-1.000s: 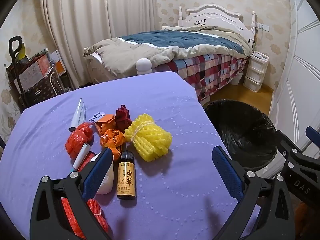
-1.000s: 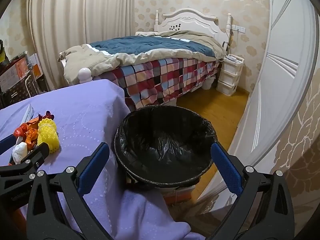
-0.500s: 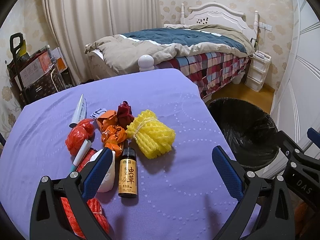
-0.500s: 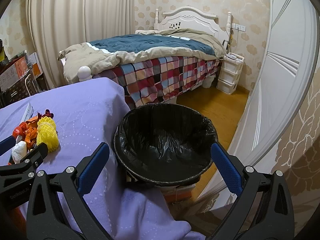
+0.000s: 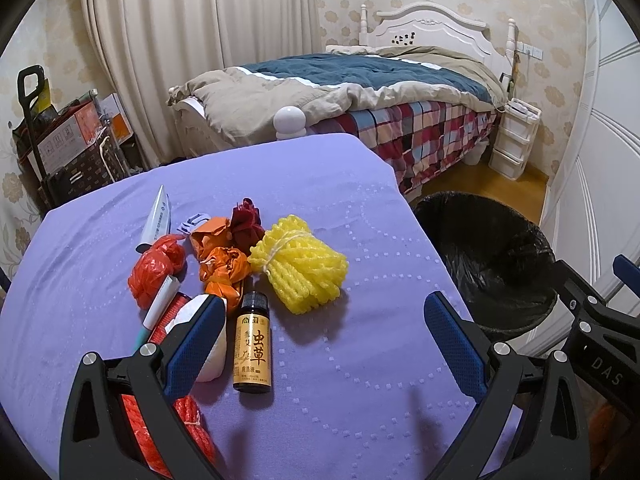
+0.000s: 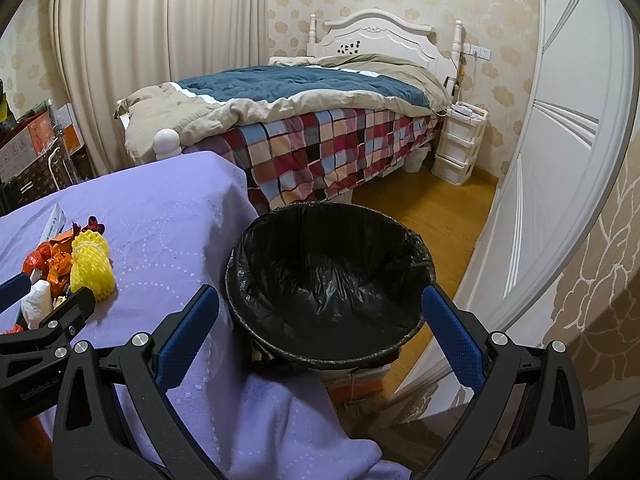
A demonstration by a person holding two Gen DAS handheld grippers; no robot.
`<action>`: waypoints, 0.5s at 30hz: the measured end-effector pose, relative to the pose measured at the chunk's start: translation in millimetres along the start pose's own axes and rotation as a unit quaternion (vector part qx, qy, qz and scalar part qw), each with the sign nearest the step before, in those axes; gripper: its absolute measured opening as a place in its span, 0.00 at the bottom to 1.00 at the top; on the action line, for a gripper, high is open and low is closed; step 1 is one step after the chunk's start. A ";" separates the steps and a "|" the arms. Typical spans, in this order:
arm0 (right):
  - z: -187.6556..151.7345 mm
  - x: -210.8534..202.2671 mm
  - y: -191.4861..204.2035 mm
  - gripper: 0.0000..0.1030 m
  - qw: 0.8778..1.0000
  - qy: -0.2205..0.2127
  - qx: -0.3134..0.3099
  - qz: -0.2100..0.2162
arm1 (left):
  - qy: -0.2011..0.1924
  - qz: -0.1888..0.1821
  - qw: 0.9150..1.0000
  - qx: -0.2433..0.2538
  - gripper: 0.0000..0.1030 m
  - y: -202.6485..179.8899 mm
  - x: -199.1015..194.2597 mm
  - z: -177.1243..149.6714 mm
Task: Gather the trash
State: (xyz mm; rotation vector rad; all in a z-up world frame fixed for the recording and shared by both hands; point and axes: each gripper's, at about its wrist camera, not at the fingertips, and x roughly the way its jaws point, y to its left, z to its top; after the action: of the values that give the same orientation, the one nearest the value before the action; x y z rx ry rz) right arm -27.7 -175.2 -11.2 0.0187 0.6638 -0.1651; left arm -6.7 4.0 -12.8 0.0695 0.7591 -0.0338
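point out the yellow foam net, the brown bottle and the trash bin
yellow foam net [image 5: 300, 266], left wrist view, middle of the bundle
brown bottle [image 5: 253, 354], left wrist view, on its label
trash bin [image 6: 240, 280], right wrist view, left rim

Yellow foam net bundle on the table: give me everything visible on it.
The yellow foam net bundle is soft mesh fruit-wrap foam, folded into a wad and tied round its middle with pale string. It lies on the purple tablecloth, beside the orange wrapper and dark red wrapper, just beyond the small amber bottle. No gripper touches it.
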 end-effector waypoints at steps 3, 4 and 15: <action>-1.9 1.4 0.5 0.96 1.000 0.001 0.000 0.000 | 0.000 0.000 1.000 0.000 0.94 0.1 0.0 0.2; 0.6 0.5 0.1 0.96 1.000 0.001 0.000 0.000 | 0.001 0.000 1.000 0.000 0.94 -0.1 0.1 -0.7; -5.1 7.0 2.8 0.96 1.000 0.004 0.000 0.000 | 0.003 0.000 1.000 0.001 0.94 -1.1 3.7 -4.3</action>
State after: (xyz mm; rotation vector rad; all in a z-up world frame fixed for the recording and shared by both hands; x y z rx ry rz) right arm -24.9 -173.1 -19.6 0.0194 0.6719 -0.1658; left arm -7.1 3.2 -18.5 0.0710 0.7655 -0.0352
